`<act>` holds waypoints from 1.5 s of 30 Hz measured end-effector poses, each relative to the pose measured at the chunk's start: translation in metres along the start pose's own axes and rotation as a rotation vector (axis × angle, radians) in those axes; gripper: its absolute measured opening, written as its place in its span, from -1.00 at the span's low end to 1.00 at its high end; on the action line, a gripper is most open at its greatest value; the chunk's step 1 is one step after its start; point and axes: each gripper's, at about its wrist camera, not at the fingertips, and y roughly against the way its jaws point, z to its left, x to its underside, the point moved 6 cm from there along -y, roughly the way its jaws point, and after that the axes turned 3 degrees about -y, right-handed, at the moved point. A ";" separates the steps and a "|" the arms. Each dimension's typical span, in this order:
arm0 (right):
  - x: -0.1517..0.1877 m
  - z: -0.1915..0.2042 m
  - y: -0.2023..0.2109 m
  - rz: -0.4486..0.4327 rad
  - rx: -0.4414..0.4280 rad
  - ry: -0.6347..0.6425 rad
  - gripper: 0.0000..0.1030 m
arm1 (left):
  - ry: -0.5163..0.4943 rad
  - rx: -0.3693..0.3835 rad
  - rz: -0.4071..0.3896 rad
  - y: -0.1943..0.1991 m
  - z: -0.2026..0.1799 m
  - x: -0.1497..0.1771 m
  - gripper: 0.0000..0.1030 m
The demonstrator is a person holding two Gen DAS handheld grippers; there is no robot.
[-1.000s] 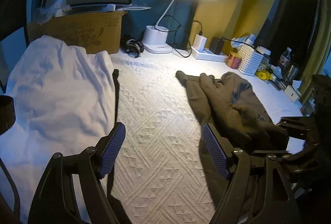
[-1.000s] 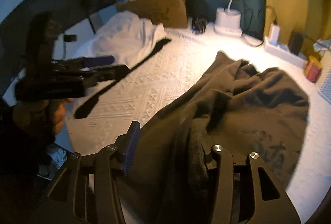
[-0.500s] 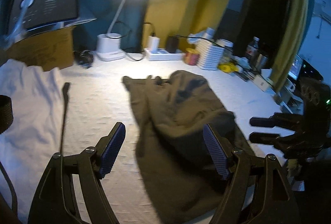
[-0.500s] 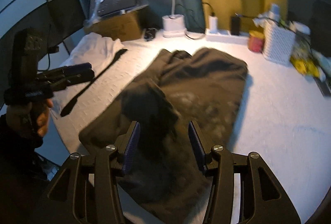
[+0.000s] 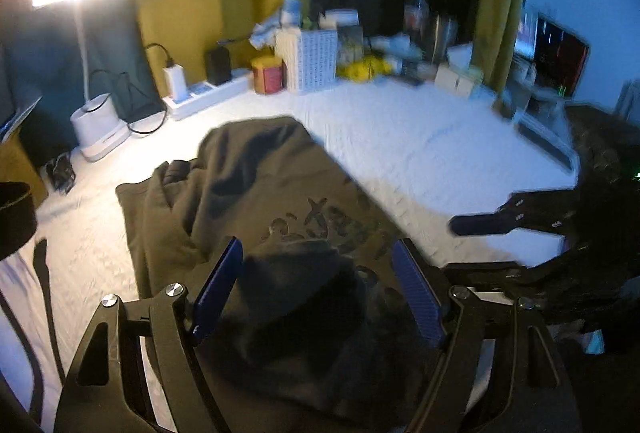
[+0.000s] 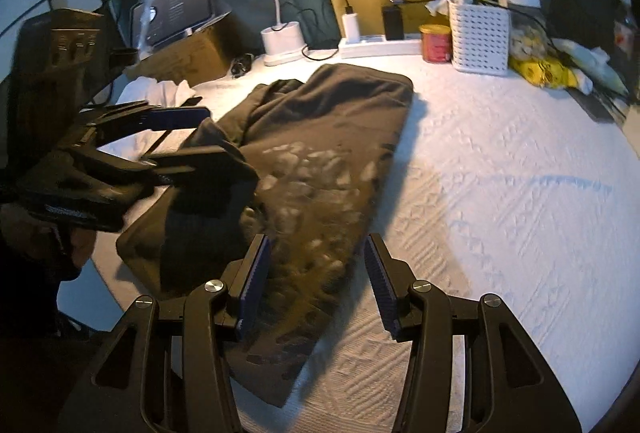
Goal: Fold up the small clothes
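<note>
A dark brown garment with a pale print lies spread on the white quilted cover. On its near left part sits a bunched dark fold. My left gripper stands open, its blue pads either side of that fold without pressing it. In the right wrist view the left gripper reaches in from the left, held by a hand. My right gripper is open just above the garment's near right edge. It also shows blurred at the right as the right gripper.
A lit desk lamp, power strip, red tin, white perforated basket and yellow clutter line the back. A cardboard box and a white garment sit at the back left.
The left gripper has swung right from the bare cover to over the garment's bunched fold. The garment, draped over the right gripper's fingers a second ago, now lies flat with that gripper at its right edge.
</note>
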 end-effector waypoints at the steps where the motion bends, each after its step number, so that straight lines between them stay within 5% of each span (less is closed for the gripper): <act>1: 0.002 -0.002 -0.001 0.000 -0.001 -0.004 0.00 | -0.020 -0.024 0.017 -0.006 0.000 0.001 0.50; 3: 0.003 -0.004 -0.003 0.002 -0.003 -0.007 0.00 | -0.058 -0.038 0.027 -0.009 0.002 0.006 0.48; 7: 0.007 -0.005 -0.008 0.011 -0.009 -0.008 0.00 | -0.005 -0.034 0.042 0.006 0.020 0.024 -0.67; 10: 0.007 0.000 -0.013 0.021 -0.019 0.003 0.00 | 0.052 -0.066 0.029 0.026 0.033 0.043 -0.86; 21: 0.027 0.034 -0.033 0.091 0.006 0.136 0.00 | 0.263 -0.104 0.104 0.073 0.068 0.129 -0.87; 26: 0.036 0.039 -0.032 0.099 0.016 0.145 0.00 | 0.308 -0.080 0.046 0.097 0.070 0.124 -0.78; 30: 0.042 0.044 -0.029 0.101 0.024 0.156 0.01 | 0.286 -0.058 -0.097 0.115 0.063 0.090 0.64; 31: 0.043 0.045 -0.028 0.101 0.026 0.158 0.01 | 0.285 -0.039 -0.123 0.115 0.061 0.083 0.66; 36: 0.044 0.043 -0.022 0.087 0.045 0.153 0.01 | 0.228 0.003 -0.087 0.079 0.052 0.070 0.65; 38: 0.045 0.040 -0.020 0.081 0.068 0.153 0.01 | 0.241 0.011 -0.025 0.061 0.054 0.080 0.35; 40: 0.045 0.036 -0.019 0.079 0.092 0.157 0.01 | 0.252 0.028 0.049 0.046 0.054 0.096 -0.32; 43: 0.049 0.028 -0.022 0.091 0.137 0.179 0.02 | 0.251 0.035 0.108 0.041 0.050 0.119 -0.61; 45: 0.051 0.026 -0.022 0.090 0.135 0.183 0.06 | 0.266 0.054 0.115 0.045 0.044 0.132 -0.61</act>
